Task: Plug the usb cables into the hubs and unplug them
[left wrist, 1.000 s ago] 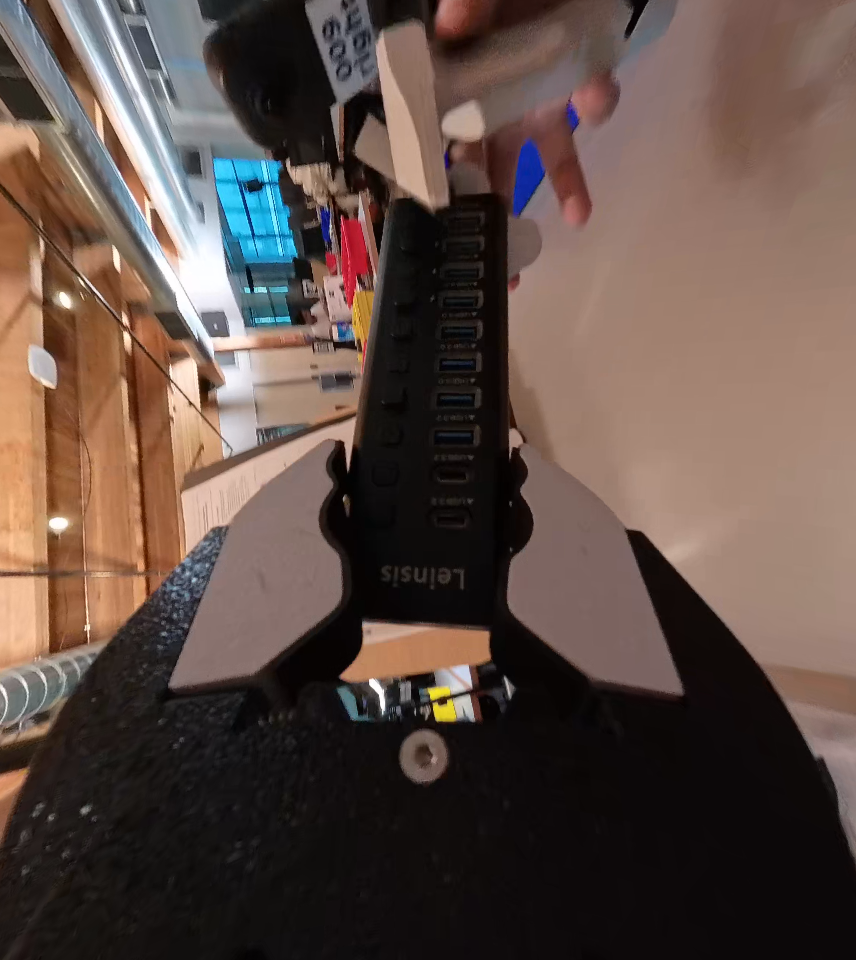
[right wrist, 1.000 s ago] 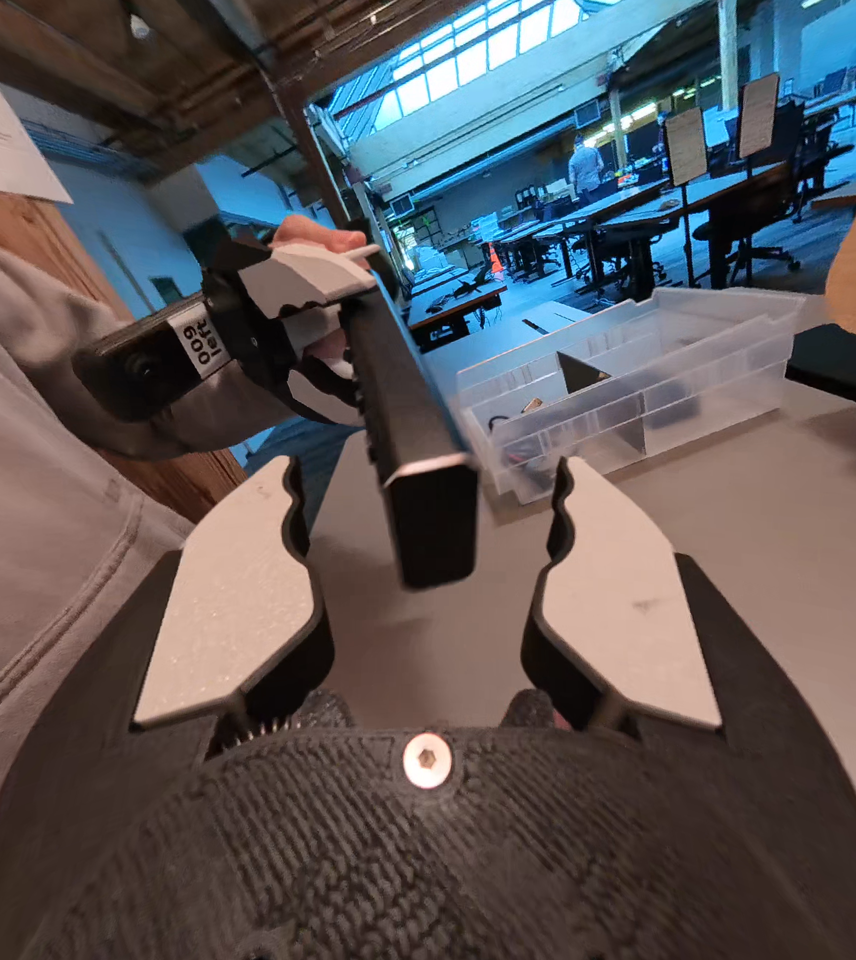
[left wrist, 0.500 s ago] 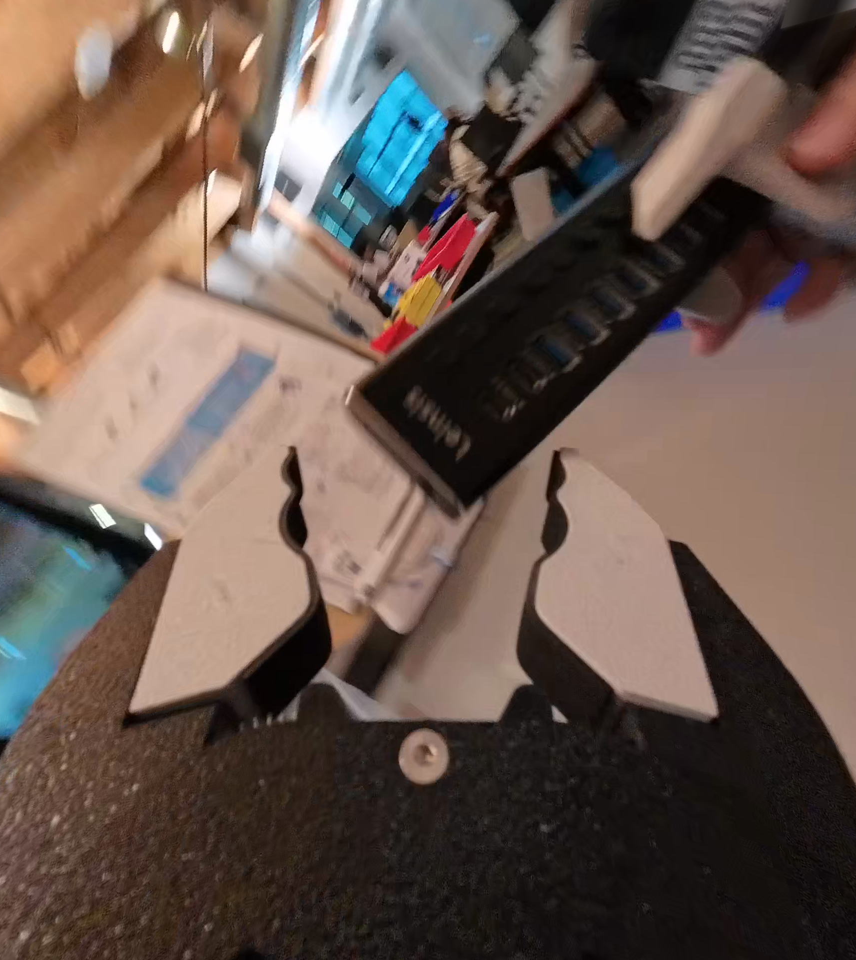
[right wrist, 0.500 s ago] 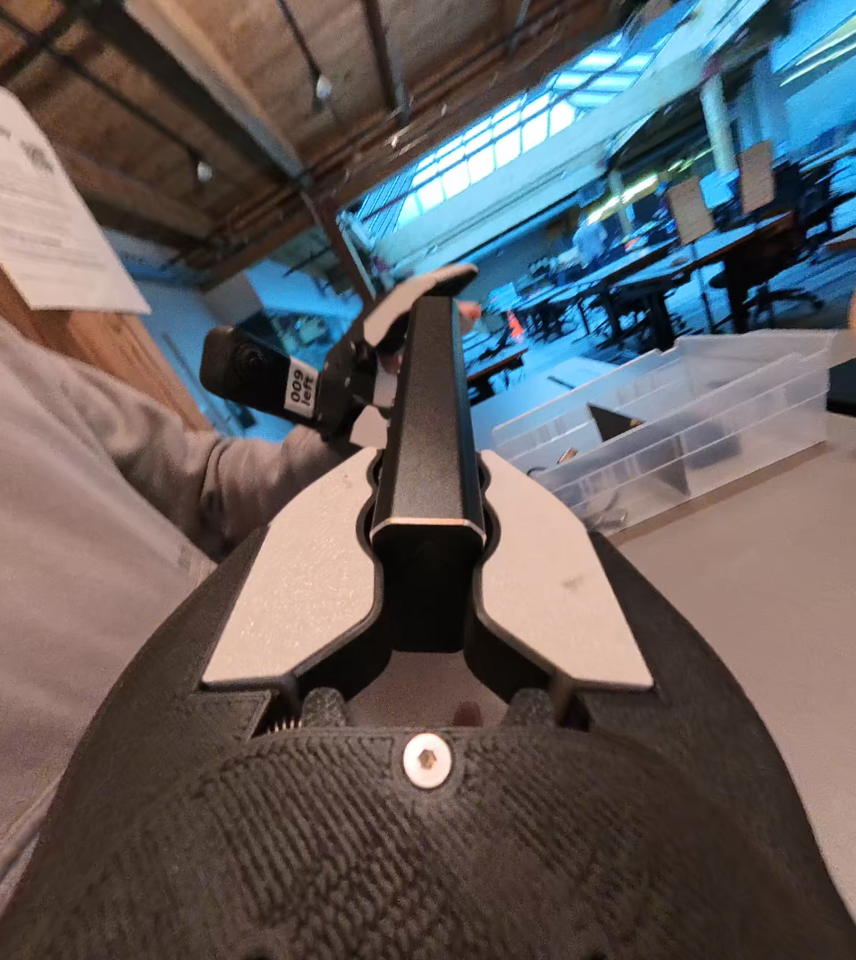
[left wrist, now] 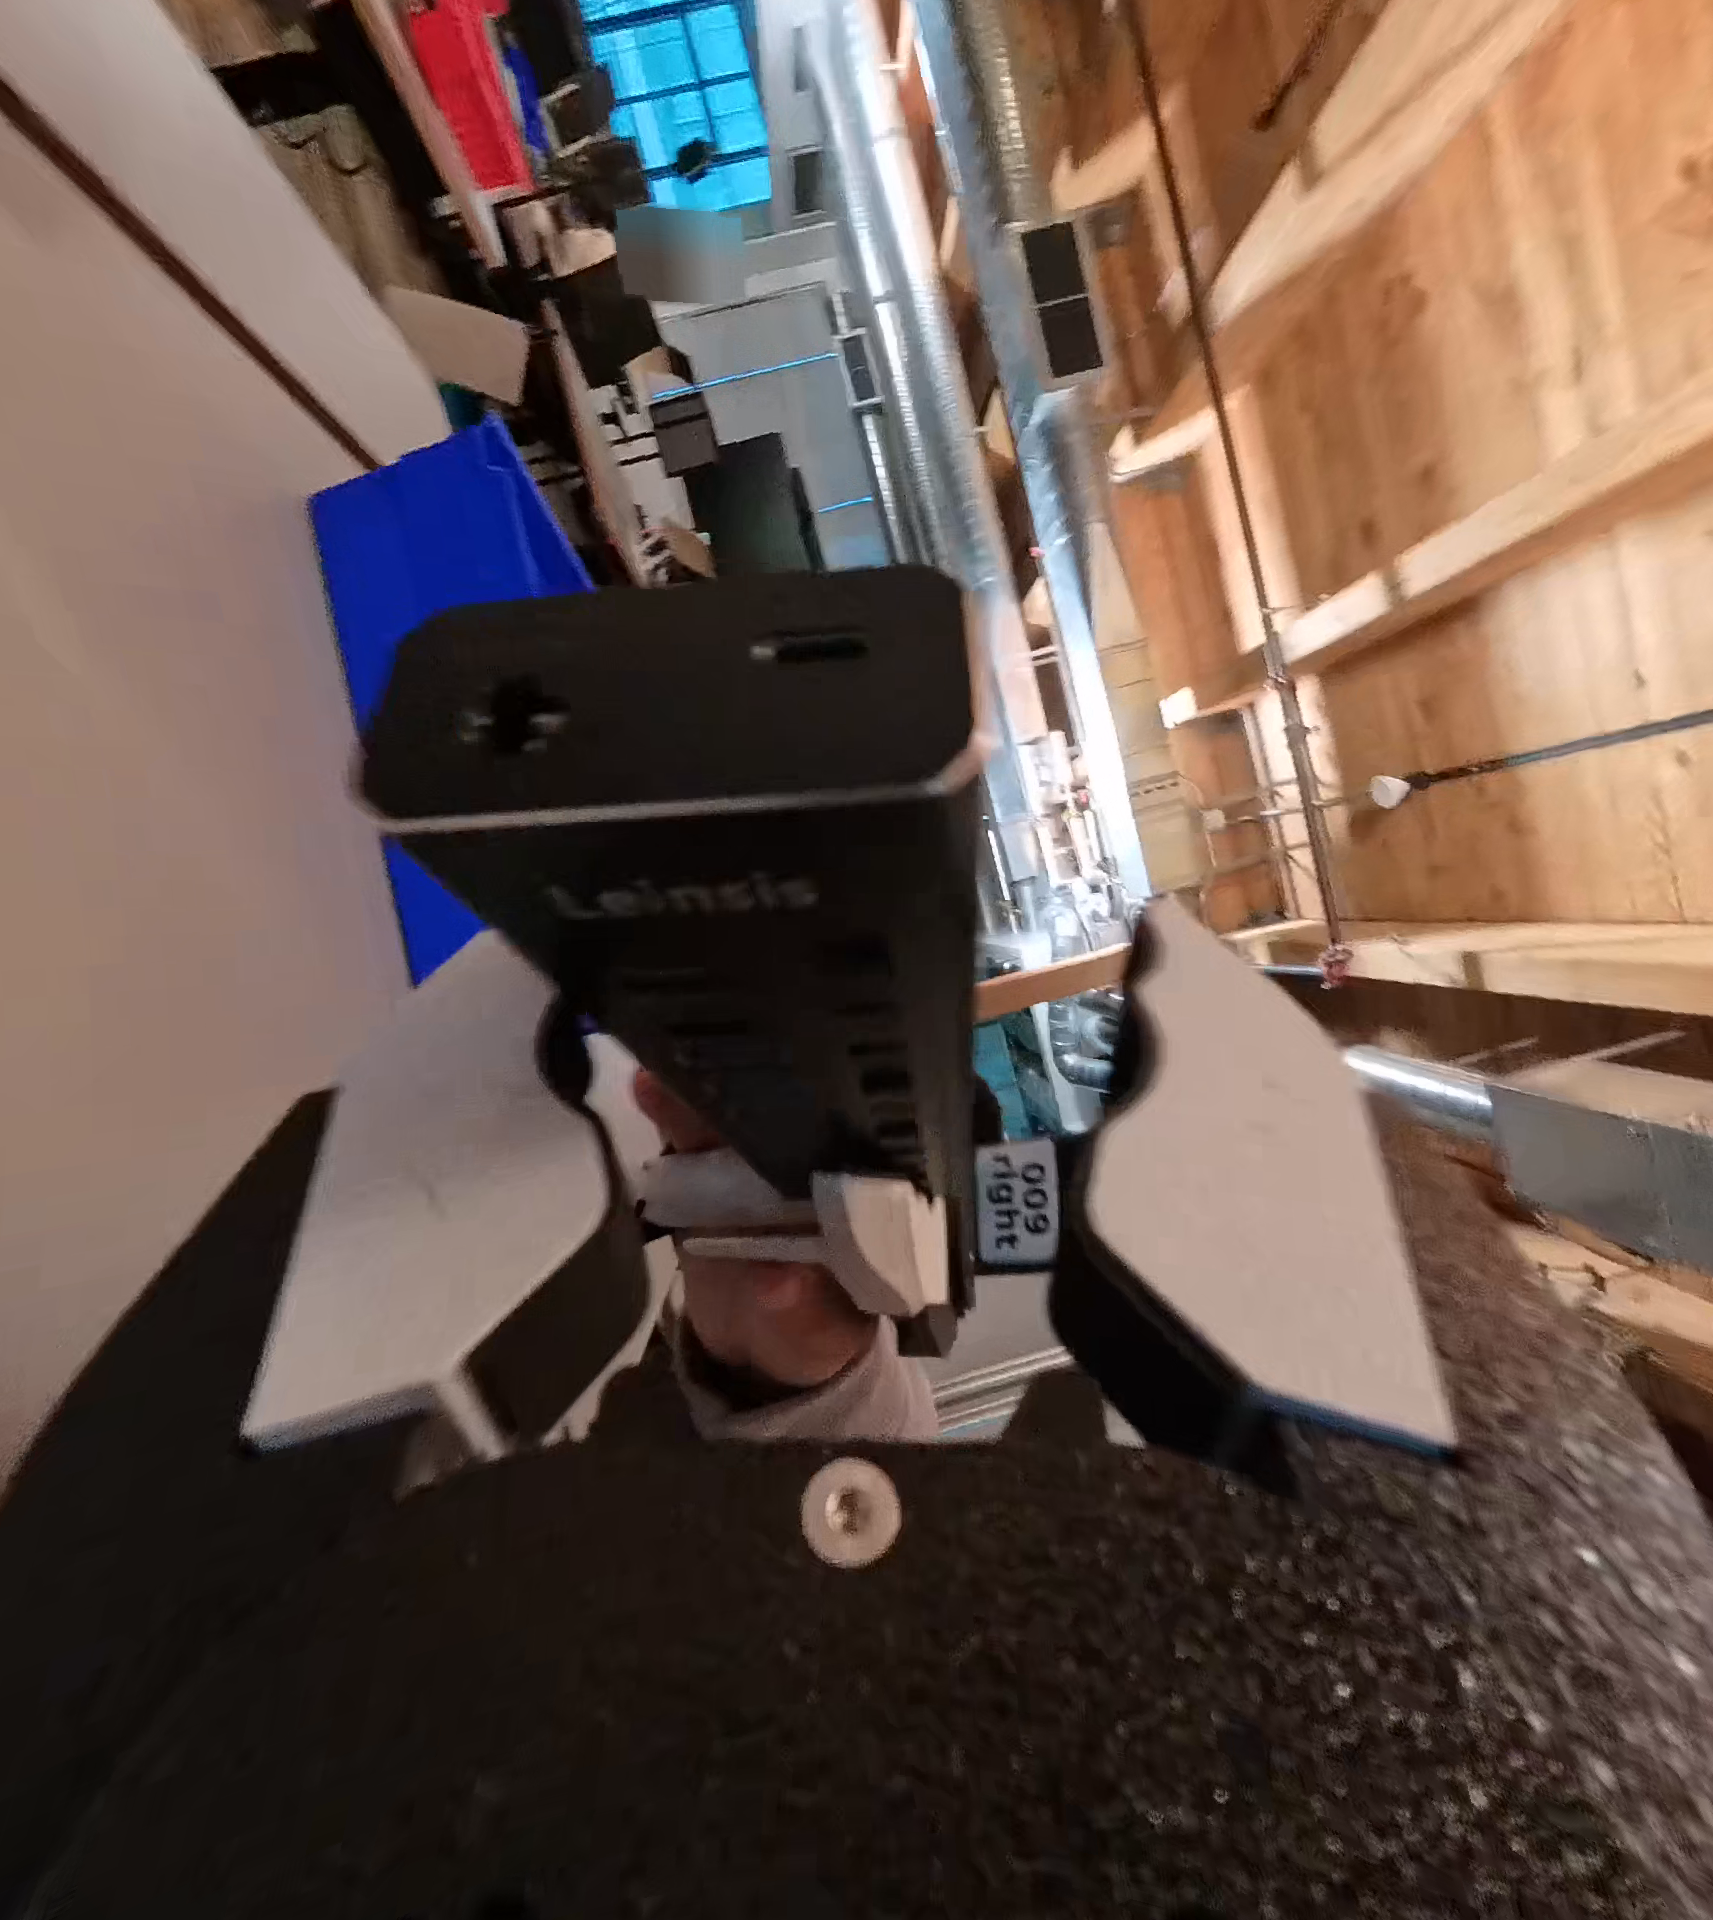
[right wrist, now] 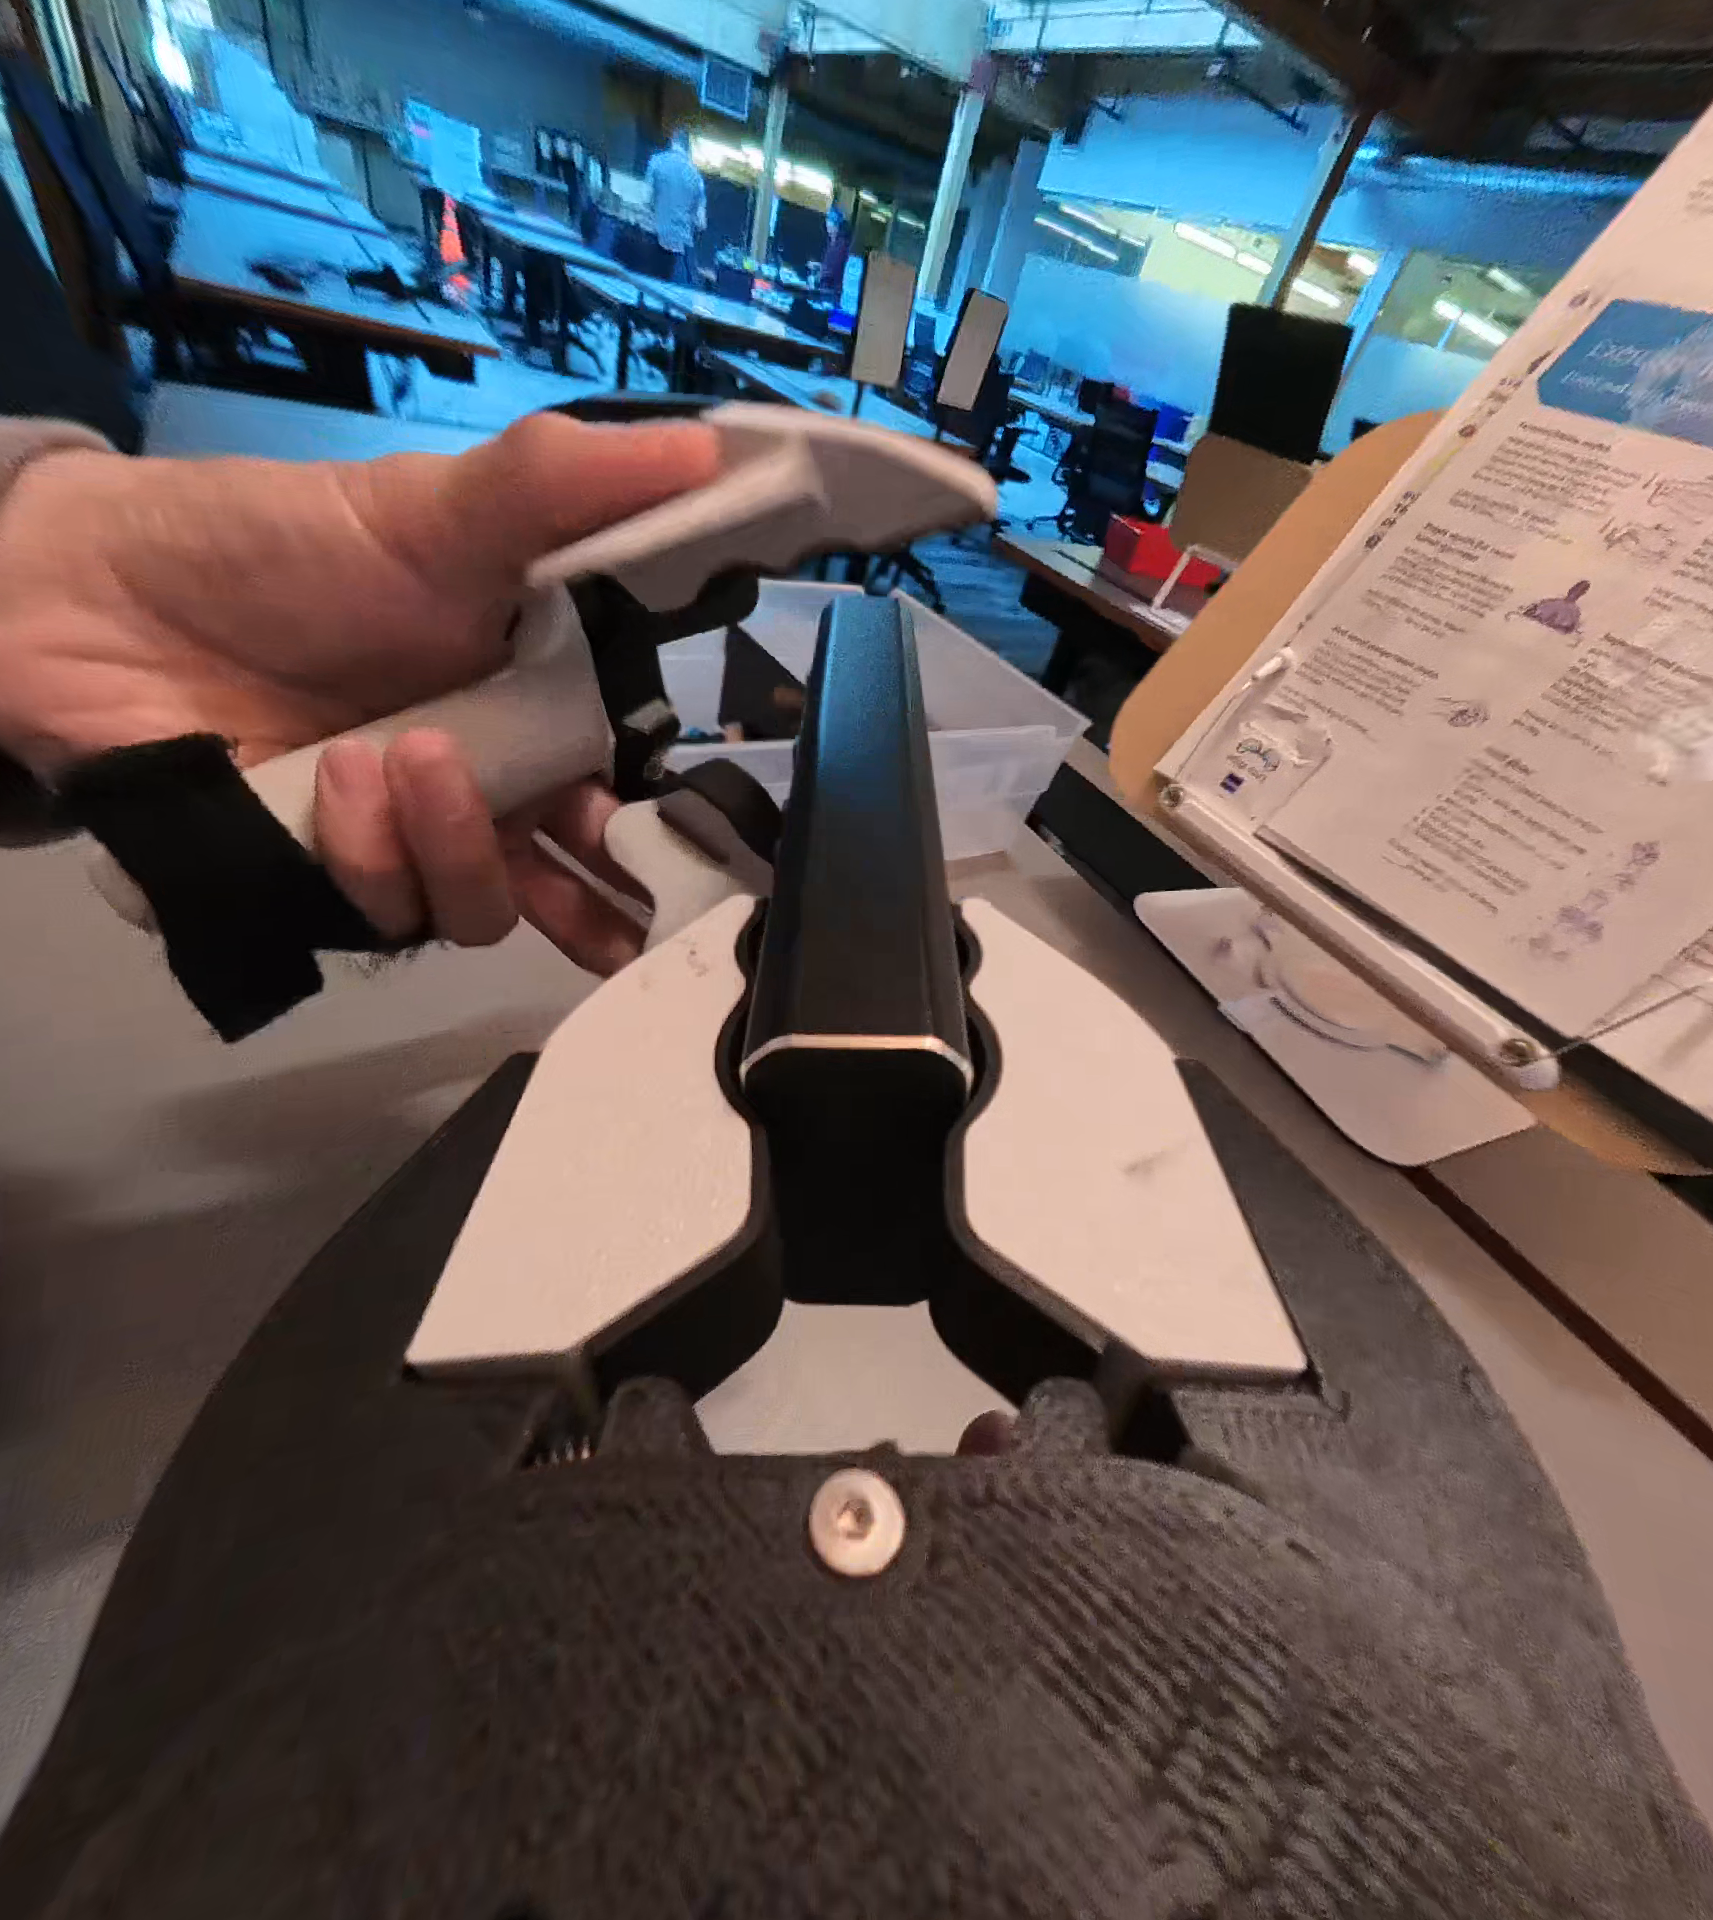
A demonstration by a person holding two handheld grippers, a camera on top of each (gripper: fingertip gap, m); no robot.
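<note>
The left gripper [left wrist: 847, 1081] has let go, fingers spread; the right gripper [right wrist: 857, 997] now clamps the smooth black, seemingly metal hub [right wrist: 857, 831].

Right tongs [right wrist: 857, 1049]: fingers [right wrist: 613, 1132] pressing inward on both sides of a black bar, gripping its near end. Left tongs [left wrist: 831, 1081]: fingers [left wrist: 1236, 1174] standing spread apart, gripping nothing. The person's left hand [right wrist: 239, 613] is wrapping its handle at far left.
</note>
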